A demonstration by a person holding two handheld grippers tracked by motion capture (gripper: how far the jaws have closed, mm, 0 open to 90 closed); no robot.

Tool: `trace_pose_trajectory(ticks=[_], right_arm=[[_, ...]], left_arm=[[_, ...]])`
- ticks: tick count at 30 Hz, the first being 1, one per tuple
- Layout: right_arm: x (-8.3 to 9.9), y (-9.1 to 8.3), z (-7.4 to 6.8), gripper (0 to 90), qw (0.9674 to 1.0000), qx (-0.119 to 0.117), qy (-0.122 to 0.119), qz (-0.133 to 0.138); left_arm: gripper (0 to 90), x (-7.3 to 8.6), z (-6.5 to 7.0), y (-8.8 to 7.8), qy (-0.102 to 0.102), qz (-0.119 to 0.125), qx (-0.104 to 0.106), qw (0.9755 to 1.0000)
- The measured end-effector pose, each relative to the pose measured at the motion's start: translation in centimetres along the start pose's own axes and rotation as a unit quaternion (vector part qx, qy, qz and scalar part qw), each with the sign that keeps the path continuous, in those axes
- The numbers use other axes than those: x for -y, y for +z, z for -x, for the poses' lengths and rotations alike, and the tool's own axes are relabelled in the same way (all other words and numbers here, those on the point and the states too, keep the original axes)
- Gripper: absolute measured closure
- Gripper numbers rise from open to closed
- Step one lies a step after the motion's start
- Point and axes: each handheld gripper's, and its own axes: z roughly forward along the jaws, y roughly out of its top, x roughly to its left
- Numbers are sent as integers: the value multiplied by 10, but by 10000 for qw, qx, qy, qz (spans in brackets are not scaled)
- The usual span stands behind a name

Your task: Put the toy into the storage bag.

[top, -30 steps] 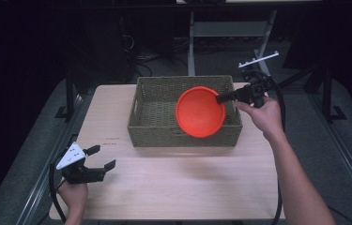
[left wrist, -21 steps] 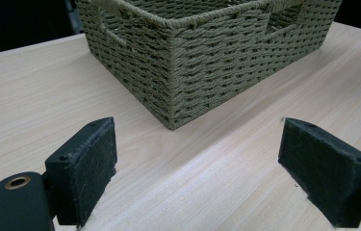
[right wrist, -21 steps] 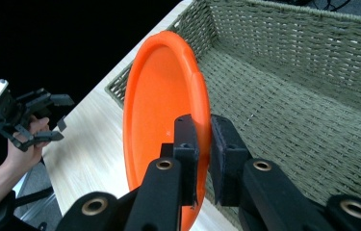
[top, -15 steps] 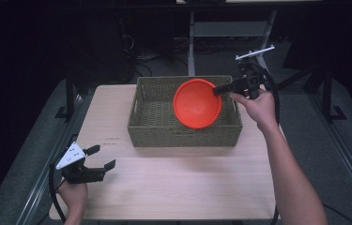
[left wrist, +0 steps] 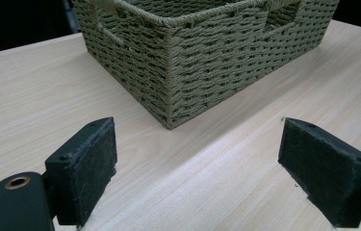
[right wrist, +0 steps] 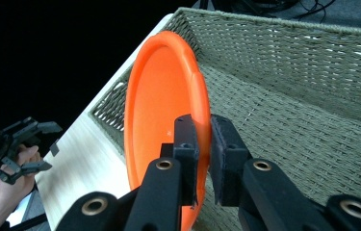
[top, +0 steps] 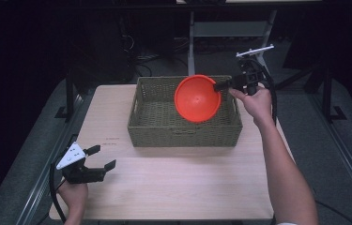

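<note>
Over the last second the round orange plastic bowl (top: pixel 196 98) has drifted left and slightly nearer the far wall of the rectangular olive woven basket (top: pixel 183 133), tilted steeply so its hollow faces the camera. The right gripper (top: pixel 221 86) pinches its rim between pressed-together pads (right wrist: pixel 187 139) (rim edge squeezed between both). That reads as the bowl being carried in or out of the basket; it hangs above the right half. The basket floor shows nothing else inside. The left gripper (top: pixel 99 158), jaws spread, rests on the pale wooden table (top: pixel 173 187) at the near left.
</note>
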Motion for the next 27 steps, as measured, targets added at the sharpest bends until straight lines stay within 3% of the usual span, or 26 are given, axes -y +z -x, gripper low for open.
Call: trace_pose_trajectory(ticks=[12, 27], right_arm=[[-3, 15, 21, 819, 9993, 10, 355, 109], [-3, 35, 43, 819, 9974, 218, 693, 19]], left_arm=[[126, 0, 0, 0, 15, -18, 13, 10000], [126, 0, 0, 0, -12, 2, 3, 10000]])
